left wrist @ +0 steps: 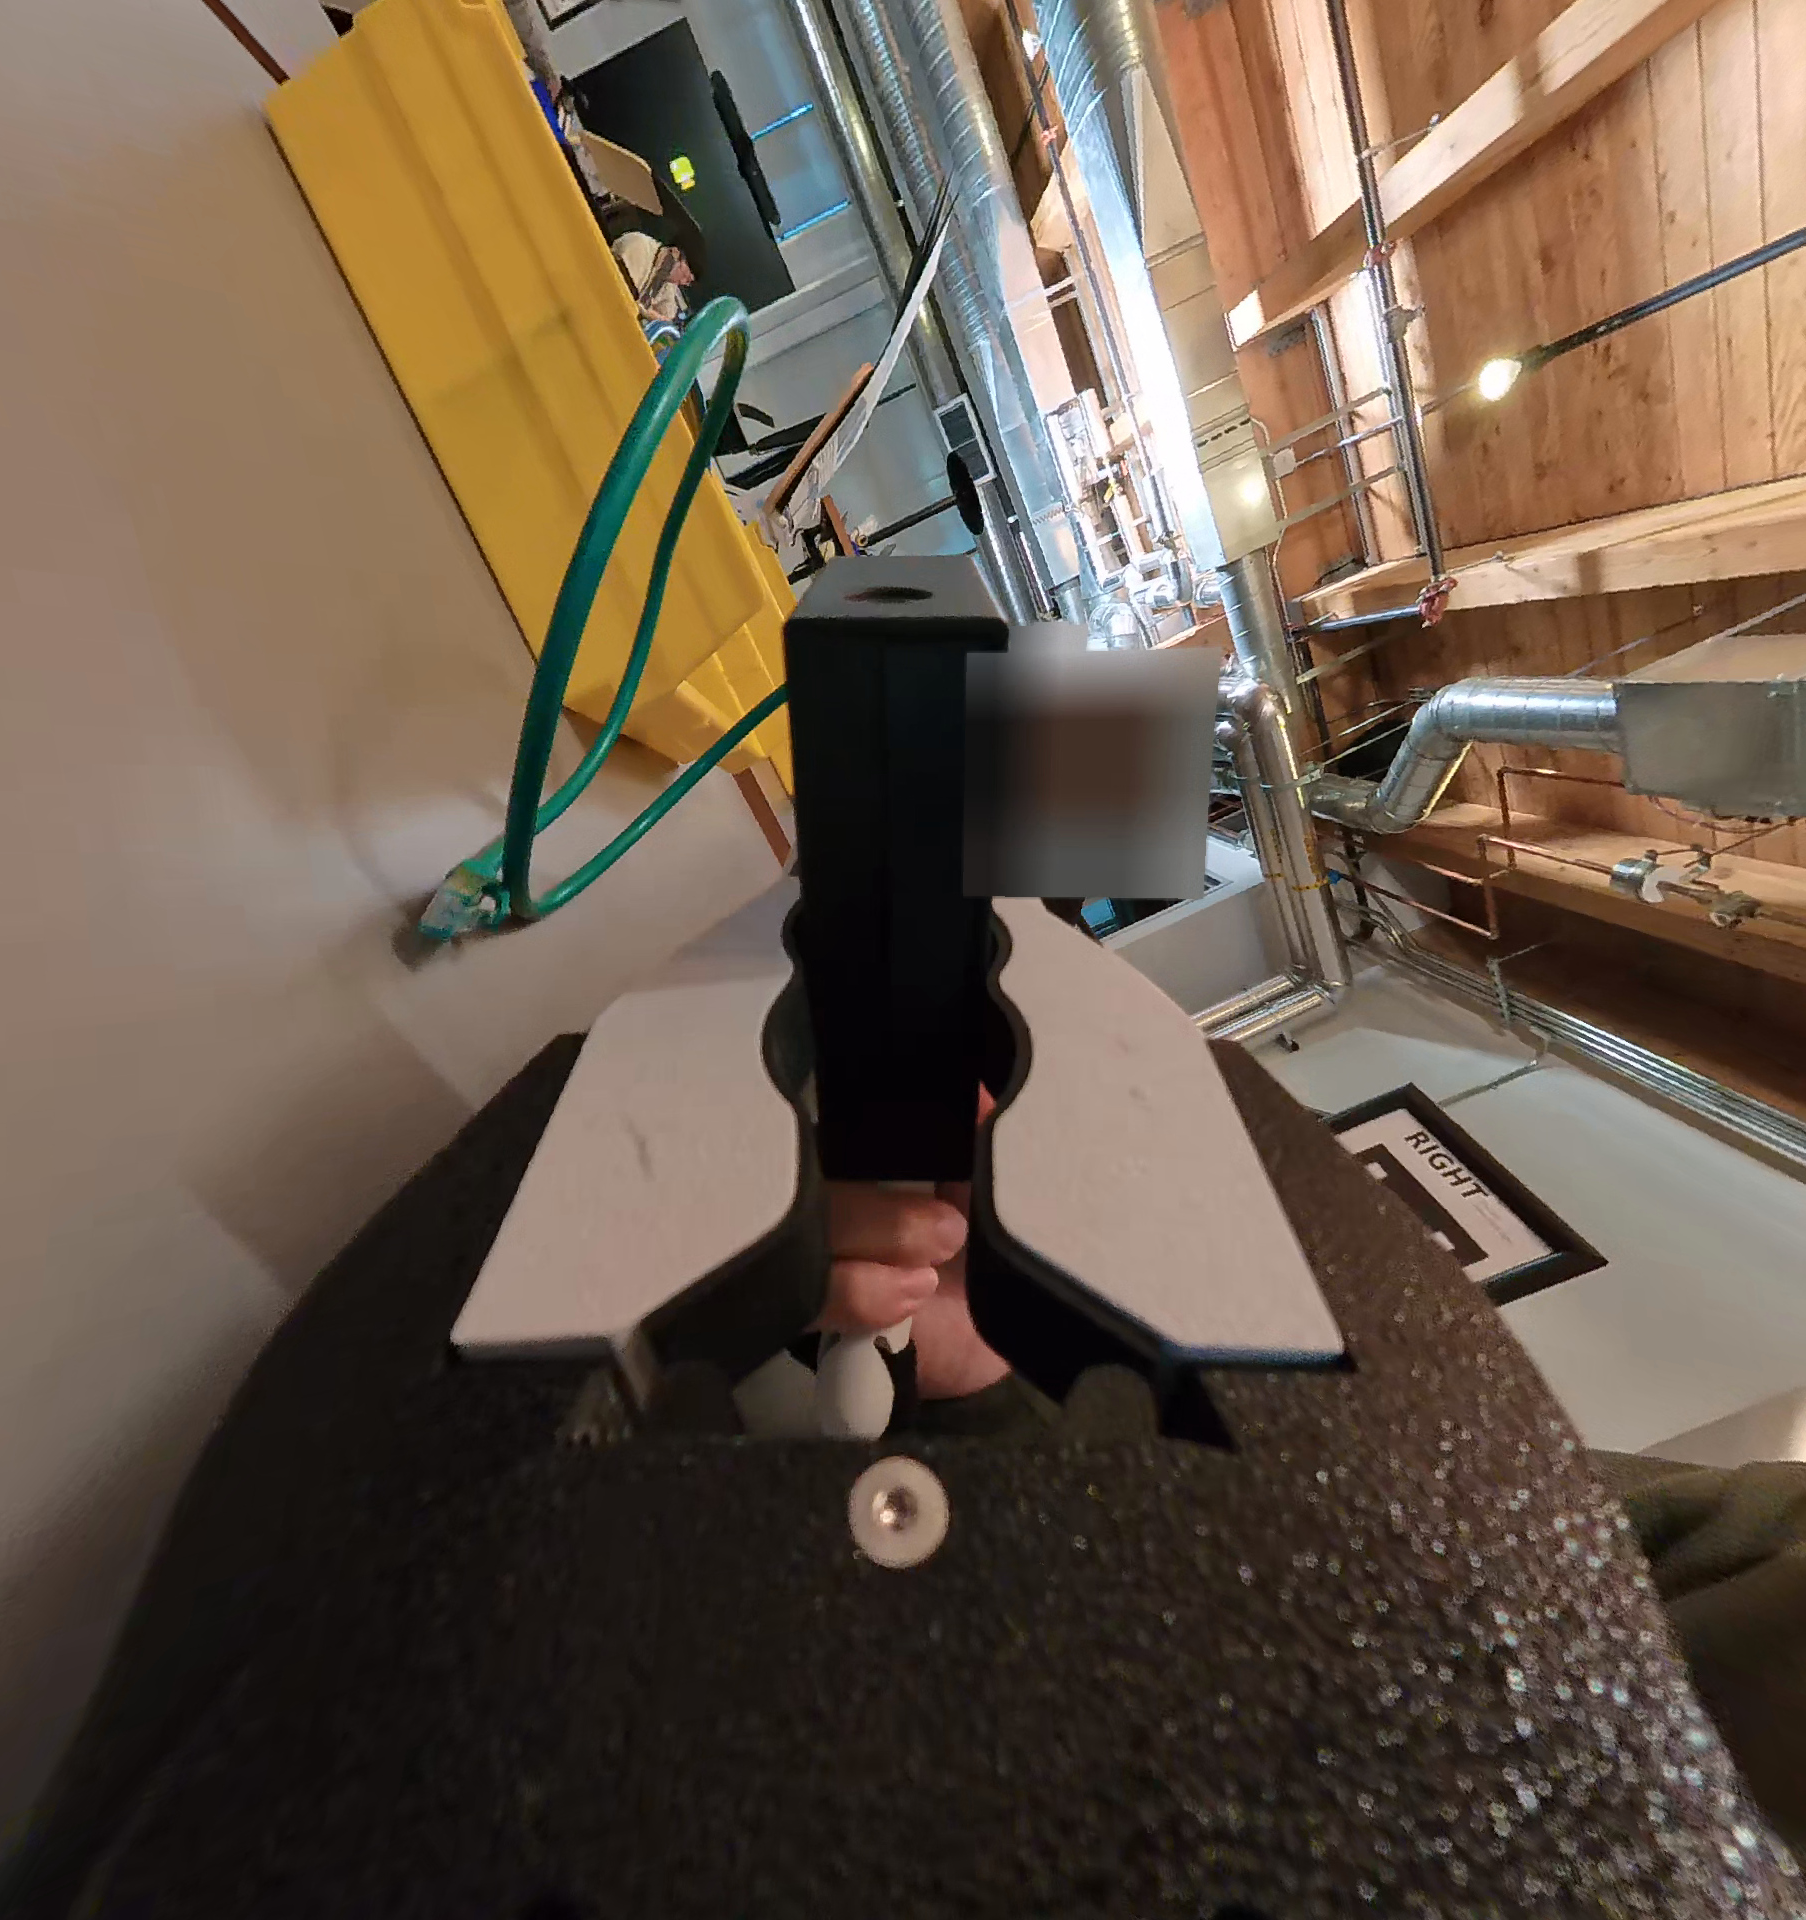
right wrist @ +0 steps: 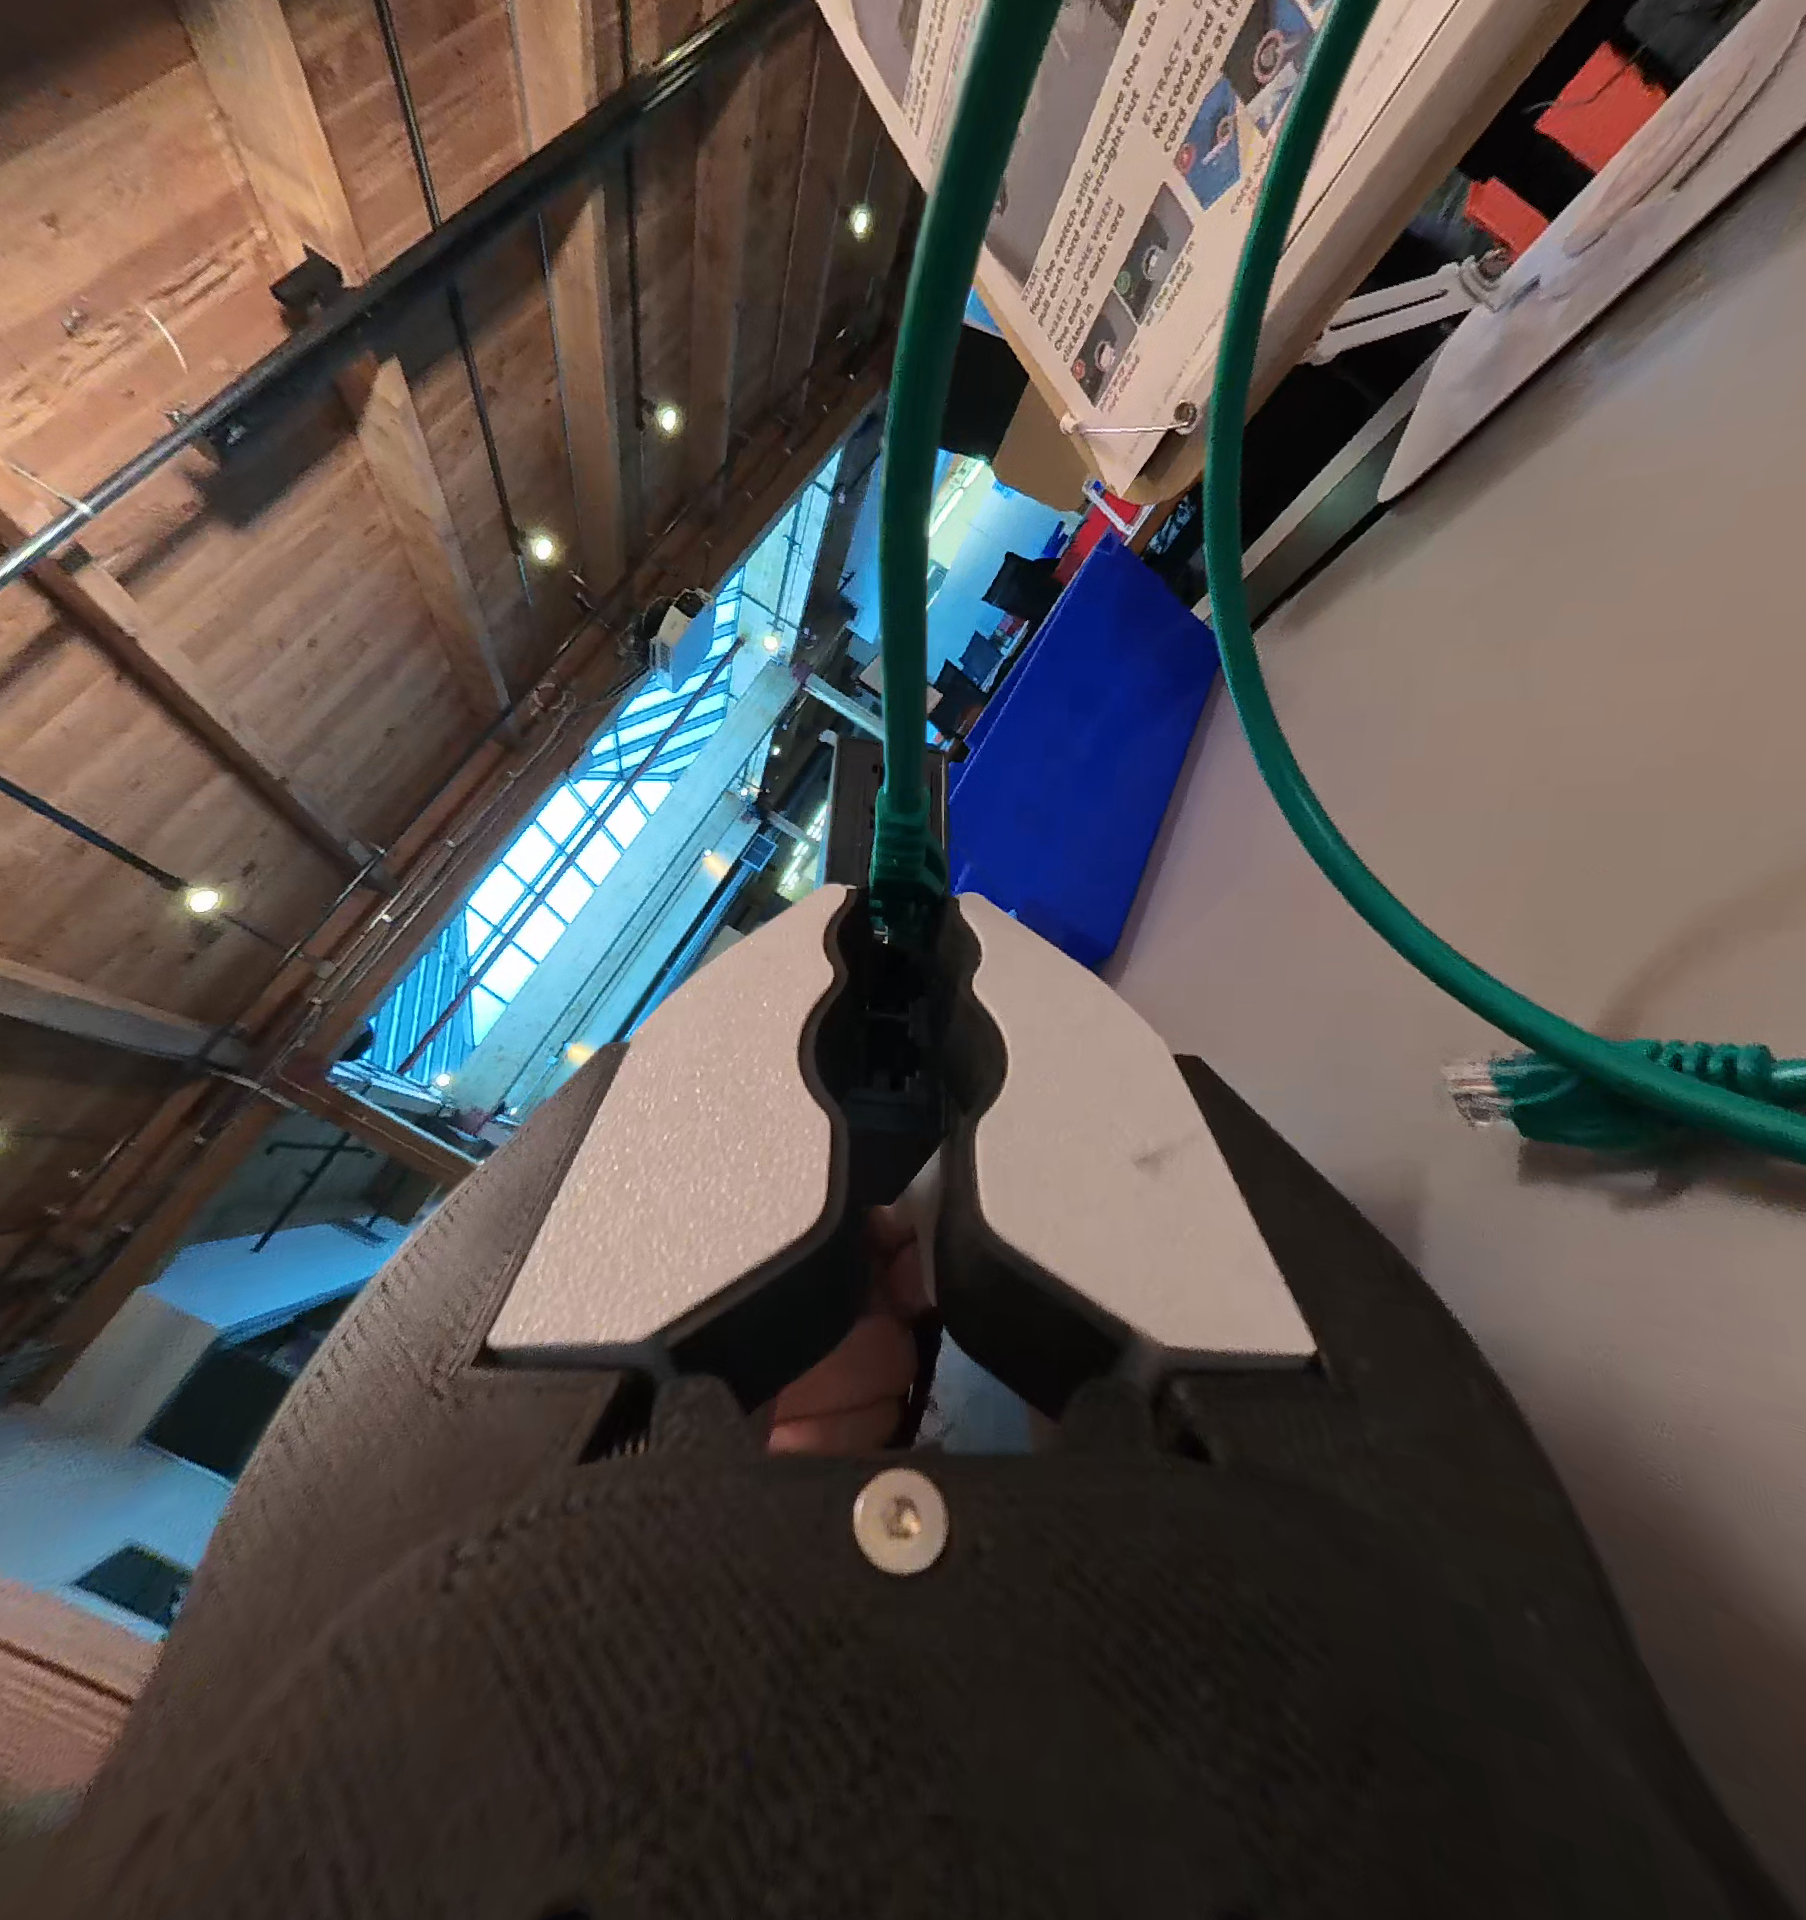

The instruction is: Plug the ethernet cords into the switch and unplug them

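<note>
My left gripper [left wrist: 894,925] is shut on the black switch [left wrist: 888,831] and holds it upright off the table, with a plain side facing this camera. In the right wrist view the switch's port face [right wrist: 883,1049] shows between my fingers. My right gripper [right wrist: 904,914] is closed around the plug [right wrist: 904,857] of a green ethernet cord [right wrist: 914,416], which sits at a port near the switch's top. The cord loops up and back down. Its other plug [right wrist: 1481,1091] lies loose on the table, and also shows in the left wrist view [left wrist: 452,904].
The beige table [left wrist: 203,727] carries a yellow bin [left wrist: 525,364] at its far side. A blue bin [right wrist: 1075,769] and a clipped instruction sheet [right wrist: 1138,208] stand beyond the cord. A framed sign [left wrist: 1450,1205] lies low right. A hand [left wrist: 909,1278] shows behind the switch.
</note>
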`<state>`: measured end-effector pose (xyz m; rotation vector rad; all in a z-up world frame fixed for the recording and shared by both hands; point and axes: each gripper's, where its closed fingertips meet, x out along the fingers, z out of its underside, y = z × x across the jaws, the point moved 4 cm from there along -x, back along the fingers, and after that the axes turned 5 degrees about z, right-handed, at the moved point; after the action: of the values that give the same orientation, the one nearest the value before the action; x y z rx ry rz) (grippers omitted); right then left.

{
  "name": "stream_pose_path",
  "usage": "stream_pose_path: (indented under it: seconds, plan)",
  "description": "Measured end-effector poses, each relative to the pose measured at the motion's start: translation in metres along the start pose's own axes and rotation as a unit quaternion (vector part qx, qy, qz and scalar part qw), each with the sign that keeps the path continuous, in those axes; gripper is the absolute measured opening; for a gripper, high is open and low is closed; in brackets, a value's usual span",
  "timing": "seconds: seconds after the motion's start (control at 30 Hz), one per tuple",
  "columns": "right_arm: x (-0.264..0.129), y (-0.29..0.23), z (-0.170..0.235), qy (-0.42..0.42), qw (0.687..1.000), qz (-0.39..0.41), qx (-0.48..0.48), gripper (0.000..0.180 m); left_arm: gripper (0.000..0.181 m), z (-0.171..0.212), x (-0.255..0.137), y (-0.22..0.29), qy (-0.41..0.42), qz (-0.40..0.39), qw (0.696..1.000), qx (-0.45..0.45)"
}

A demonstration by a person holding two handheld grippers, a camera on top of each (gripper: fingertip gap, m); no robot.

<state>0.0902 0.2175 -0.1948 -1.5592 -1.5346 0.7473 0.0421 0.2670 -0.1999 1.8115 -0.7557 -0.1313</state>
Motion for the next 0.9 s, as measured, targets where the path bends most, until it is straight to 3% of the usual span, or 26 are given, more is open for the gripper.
stream_pose_path:
  seconds: [0.17,0.27,0.37,0.47,0.63,0.8,0.9]
  plan:
    - [-0.0009,0.0020,0.0000,-0.006,1.000,-0.003,0.009,0.014,0.027,0.0018,0.0008,-0.0037,0.010,0.020,0.999,-0.027]
    - [-0.0019,0.0063,0.0000,-0.003,1.000,-0.004,0.013,0.013,0.027,0.0019,0.0017,-0.0054,0.005,-0.002,1.000,0.004]
    - [-0.0012,0.0069,-0.0008,-0.008,1.000,0.011,-0.016,0.013,0.027,0.0018,0.0017,-0.0083,0.015,0.008,1.000,-0.010]
    - [-0.0026,0.0054,-0.0033,-0.003,1.000,-0.001,-0.020,0.014,0.027,0.0012,0.0045,-0.0060,0.018,-0.002,0.999,0.029]
    - [-0.0036,0.0044,-0.0044,-0.019,0.998,0.014,-0.066,0.014,0.027,0.0038,0.0043,-0.0085,0.012,0.021,1.000,0.000]
    - [-0.0033,-0.0002,-0.0060,0.002,0.999,-0.032,-0.003,0.013,0.027,0.0021,0.0060,-0.0020,0.020,0.031,0.999,0.032]
    - [-0.0046,0.0037,-0.0051,-0.003,0.999,-0.016,-0.034,0.013,0.026,0.0023,0.0056,-0.0046,0.022,0.009,0.999,0.043]
